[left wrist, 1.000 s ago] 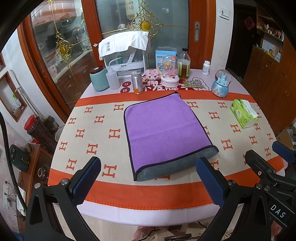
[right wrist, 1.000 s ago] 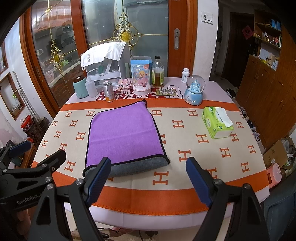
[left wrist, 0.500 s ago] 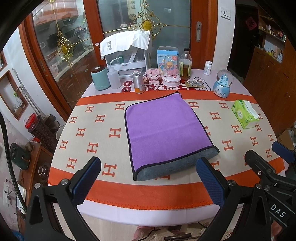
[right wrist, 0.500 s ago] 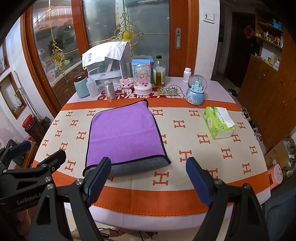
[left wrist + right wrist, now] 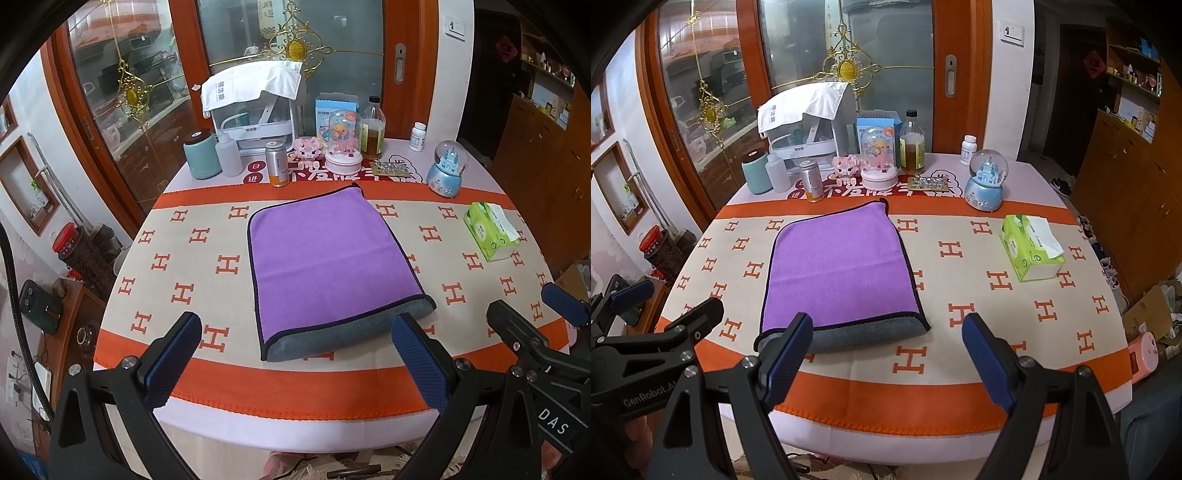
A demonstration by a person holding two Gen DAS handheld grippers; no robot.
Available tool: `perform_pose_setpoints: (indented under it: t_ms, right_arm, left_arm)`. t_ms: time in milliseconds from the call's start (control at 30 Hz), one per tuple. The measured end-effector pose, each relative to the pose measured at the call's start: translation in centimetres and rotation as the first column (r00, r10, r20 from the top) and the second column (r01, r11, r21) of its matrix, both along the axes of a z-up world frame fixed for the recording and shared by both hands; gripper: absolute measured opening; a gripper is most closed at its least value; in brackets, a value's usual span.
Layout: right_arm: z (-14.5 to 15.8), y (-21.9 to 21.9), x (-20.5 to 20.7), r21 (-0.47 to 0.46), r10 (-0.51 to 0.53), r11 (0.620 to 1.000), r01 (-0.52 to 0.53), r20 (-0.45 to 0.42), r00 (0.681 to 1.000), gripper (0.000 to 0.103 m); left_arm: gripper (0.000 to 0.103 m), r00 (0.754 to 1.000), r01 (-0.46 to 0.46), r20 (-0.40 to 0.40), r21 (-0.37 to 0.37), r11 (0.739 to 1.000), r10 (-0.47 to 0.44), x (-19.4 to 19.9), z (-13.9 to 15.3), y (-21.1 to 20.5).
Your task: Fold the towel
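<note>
A purple towel [image 5: 325,254] with a dark hem lies folded on the table, its grey underside showing as a rolled fold along the near edge [image 5: 347,332]. It also shows in the right wrist view [image 5: 842,273]. My left gripper [image 5: 295,354] is open and empty, held above the table's near edge in front of the towel. My right gripper [image 5: 886,354] is open and empty, just right of the towel's near edge. Each gripper shows at the side of the other's view.
The table has an orange and cream H-patterned cloth [image 5: 184,266]. A green tissue pack [image 5: 491,232] lies at the right. Along the back stand a snow globe [image 5: 447,170], bottles, a can [image 5: 277,162], a teal canister [image 5: 201,155] and a white appliance.
Both grippers have drifted slightly; the towel and the table's objects have not moved, and both jaws stay open.
</note>
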State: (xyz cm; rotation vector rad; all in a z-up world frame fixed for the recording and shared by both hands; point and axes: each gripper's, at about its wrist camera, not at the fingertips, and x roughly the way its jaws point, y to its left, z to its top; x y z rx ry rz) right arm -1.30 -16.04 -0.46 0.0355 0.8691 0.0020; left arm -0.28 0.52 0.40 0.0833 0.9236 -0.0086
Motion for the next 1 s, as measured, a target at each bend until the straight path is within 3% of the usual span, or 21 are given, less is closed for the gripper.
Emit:
perform_pose_setpoints:
  t_ms: [500, 733, 900, 1000]
  right_arm:
    - [-0.7, -1.8, 0.2, 0.023, 0.073, 0.997, -0.073, -0.012, 0.997, 0.084]
    - [-1.8, -2.5, 1.0, 0.051, 0.077, 0.996, -0.075, -0.043, 0.996, 0.084]
    - [-3.0, -2.5, 2.5, 0.006, 0.064, 0.998, -0.064, -0.056, 0.996, 0.083]
    - [-4.2, -2.6, 3.9, -0.011, 0.088, 0.996, -0.089, -0.080, 0.993, 0.083]
  left_arm:
    - [0.102, 0.996, -0.087, -0.004, -0.003, 0.996, 0.087, -1.4, -0.7, -1.6]
    - [0.102, 0.989, -0.148, -0.015, -0.004, 0.989, 0.148, -1.1, -1.2, -0.1]
    - [0.102, 0.982, -0.189, -0.017, 0.048, 0.981, 0.190, 0.4, -2.8, 1.4]
    - [0.102, 0.985, -0.164, -0.050, 0.062, 0.984, 0.168, 2.0, -4.8, 2.4]
